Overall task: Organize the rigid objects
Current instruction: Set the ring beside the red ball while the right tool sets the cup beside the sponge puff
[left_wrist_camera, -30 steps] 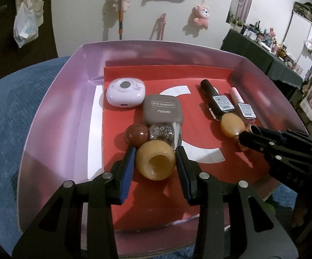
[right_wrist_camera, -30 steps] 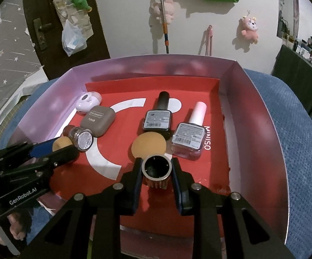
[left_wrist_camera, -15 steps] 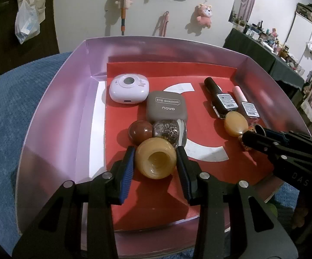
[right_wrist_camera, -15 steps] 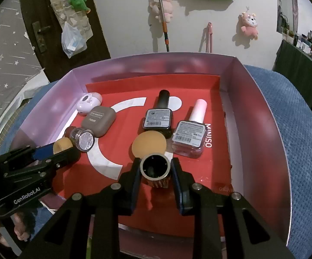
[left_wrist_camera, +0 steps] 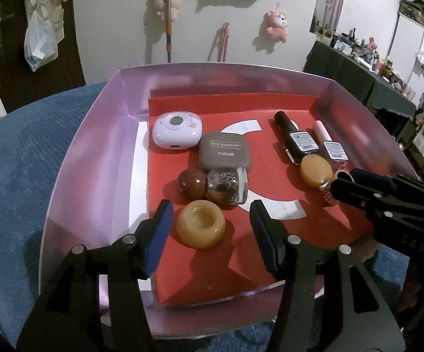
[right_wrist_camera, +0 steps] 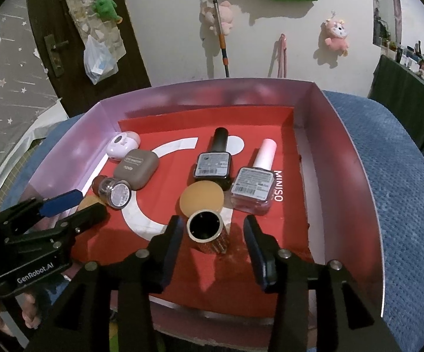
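A shallow pink box (left_wrist_camera: 94,146) with a red floor sits on a blue textured surface (left_wrist_camera: 21,146), and every small thing lies inside it. The left tool (left_wrist_camera: 209,223) is spread wide, its blue pads (left_wrist_camera: 160,231) either side of an amber ring-shaped lid (left_wrist_camera: 201,227) without touching it; the lid lies hollow side up near the box's front edge. Just behind the lid, a brown ball (left_wrist_camera: 192,183) and a small glitter jar (left_wrist_camera: 226,185) on its side touch each other, with a taupe eyeshadow case (left_wrist_camera: 225,152) behind them and a white rounded case (left_wrist_camera: 178,130) toward the box's back left corner.

The right tool (right_wrist_camera: 213,240) is also wide apart, straddling a gold cylinder (right_wrist_camera: 207,230) with a dark open mouth, standing free between the fingers. Just behind that cylinder lies an amber disc (right_wrist_camera: 202,199), and behind the disc two bottles lie flat side by side: a black bottle (right_wrist_camera: 213,164) and a pink bottle (right_wrist_camera: 256,184), caps pointing to the box's back wall.
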A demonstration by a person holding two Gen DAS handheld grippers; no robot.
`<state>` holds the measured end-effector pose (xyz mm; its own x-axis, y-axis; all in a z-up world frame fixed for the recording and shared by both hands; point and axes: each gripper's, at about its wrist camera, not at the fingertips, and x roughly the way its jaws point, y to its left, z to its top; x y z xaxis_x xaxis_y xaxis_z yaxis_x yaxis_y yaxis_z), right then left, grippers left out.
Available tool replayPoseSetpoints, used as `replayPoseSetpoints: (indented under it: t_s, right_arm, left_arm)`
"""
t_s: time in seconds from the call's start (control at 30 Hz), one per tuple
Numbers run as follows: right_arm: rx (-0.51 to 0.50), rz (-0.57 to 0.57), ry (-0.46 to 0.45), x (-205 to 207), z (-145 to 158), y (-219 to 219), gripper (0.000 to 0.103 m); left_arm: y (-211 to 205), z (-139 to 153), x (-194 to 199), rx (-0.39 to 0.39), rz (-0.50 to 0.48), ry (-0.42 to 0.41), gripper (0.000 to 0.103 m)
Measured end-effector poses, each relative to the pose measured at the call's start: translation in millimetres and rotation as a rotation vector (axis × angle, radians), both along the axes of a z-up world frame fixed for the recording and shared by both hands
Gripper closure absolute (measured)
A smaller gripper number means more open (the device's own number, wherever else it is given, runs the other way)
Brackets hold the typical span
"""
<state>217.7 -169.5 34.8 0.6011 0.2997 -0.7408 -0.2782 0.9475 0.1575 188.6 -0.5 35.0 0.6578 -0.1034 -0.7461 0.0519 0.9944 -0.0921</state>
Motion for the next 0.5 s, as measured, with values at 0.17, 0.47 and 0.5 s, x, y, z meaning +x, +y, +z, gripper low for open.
replayPoseSetpoints:
  t_s: [0.17,0.47,0.5]
  right_arm:
    - [0.009,0.002,-0.018,-8,7,-1,0.048]
    - [0.03,0.009,-0.083,-28,30,-3,0.03]
    - [0.032,0.009,-0.089,-31,32,-3,0.028]
  left_arm:
    - [0,12,-8,0.015,0.005,-0.036,0.036]
    - [-1,30,-24,0.014,0.01,-0.08,0.021]
    - [0,32,-27,0.015,0.012,-0.087,0.018]
